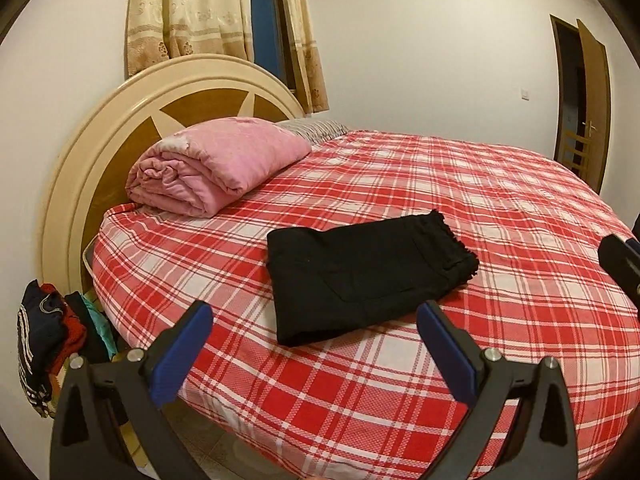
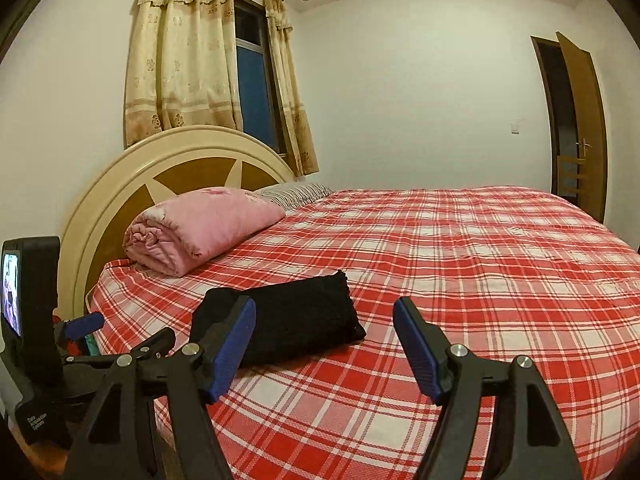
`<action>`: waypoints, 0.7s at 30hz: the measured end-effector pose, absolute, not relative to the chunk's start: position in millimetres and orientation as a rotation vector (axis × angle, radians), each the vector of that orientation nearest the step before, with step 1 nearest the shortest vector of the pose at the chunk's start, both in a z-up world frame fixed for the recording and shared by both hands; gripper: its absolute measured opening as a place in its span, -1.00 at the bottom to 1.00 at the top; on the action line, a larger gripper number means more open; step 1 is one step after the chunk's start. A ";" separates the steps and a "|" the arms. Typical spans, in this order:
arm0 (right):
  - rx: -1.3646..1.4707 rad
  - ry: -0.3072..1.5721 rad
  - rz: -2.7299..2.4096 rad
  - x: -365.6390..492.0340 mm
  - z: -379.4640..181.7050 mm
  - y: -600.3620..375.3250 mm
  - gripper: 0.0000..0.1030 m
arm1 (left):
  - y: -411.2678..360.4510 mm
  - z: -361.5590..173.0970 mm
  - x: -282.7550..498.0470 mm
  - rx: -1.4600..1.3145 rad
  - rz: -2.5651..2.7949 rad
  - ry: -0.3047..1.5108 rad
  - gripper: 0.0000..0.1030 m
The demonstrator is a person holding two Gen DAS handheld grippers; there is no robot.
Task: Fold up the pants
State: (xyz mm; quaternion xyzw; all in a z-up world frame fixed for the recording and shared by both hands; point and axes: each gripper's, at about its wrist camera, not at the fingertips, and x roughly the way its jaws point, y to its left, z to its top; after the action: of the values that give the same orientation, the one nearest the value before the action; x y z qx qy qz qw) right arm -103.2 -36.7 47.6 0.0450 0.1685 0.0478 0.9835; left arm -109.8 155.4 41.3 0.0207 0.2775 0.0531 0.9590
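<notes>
Black cotton pants (image 1: 370, 274) lie folded into a compact rectangle on our red-and-white plaid bedsheet (image 1: 500, 208), at twelve o'clock of our left gripper (image 1: 314, 344) and eleven o'clock of our right gripper (image 2: 324, 344), both spread apart and empty, so we judge the folding essentially done.

The bed (image 1: 400, 380) has a red and white checked sheet. 1 pair of black pants (image 1: 364, 272), folded into a flat block, lies on it just past the left fingers (image 1: 188, 356). Farther off, up and left of the fingers, a rolled pink blanket (image 1: 212, 164) sits by the headboard. A striped pillow (image 1: 316, 128) lies behind the blanket.
</notes>
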 end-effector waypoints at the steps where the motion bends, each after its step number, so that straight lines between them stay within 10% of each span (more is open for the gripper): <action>1: 0.090 0.335 0.097 -104.0 47.8 -36.5 0.41 | 155.6 41.8 -110.2 0.043 0.110 0.562 1.00; 21: 0.068 0.282 0.080 -113.1 54.2 -35.5 0.42 | 154.0 51.4 -116.4 0.062 0.136 0.529 1.00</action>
State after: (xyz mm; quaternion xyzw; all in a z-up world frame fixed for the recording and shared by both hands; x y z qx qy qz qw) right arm -113.1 -35.5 54.2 0.0338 0.1407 0.0399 0.9887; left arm -116.4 154.0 51.4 0.0305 0.2613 0.0674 0.9624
